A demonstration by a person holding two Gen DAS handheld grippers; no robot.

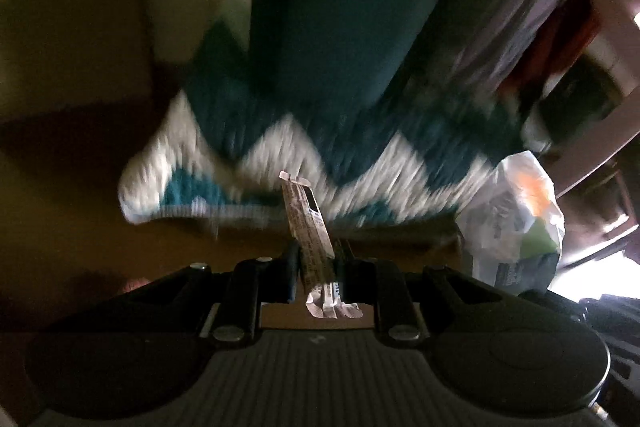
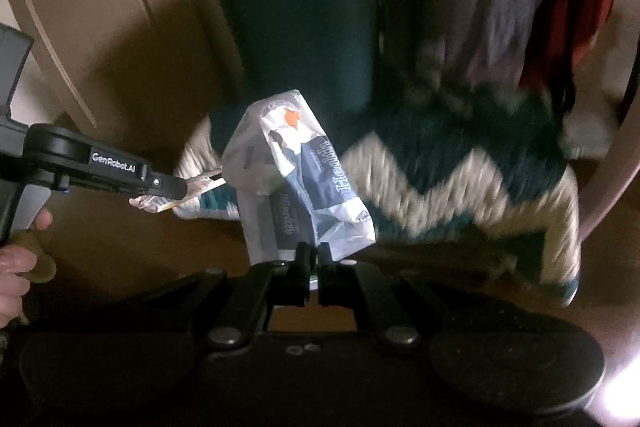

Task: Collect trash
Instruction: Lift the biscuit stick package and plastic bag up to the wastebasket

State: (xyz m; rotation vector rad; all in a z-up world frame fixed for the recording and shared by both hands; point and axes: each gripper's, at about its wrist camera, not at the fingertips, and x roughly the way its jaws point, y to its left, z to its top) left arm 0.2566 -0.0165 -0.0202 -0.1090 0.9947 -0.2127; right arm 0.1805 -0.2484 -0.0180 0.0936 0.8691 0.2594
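Wrapper — pinched in left hand-held gripper | bag — clamped in right hand-held gripper

Bag: thin glossy plastic, crinkled. Wrapper: printed foil-like film, creased. Rug: rough woven cloth. Claw: matt black plastic.

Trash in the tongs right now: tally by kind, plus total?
Printed paper wrapper strip, in the left tongs: 1
Crumpled white plastic bag, in the right tongs: 1
Total: 2
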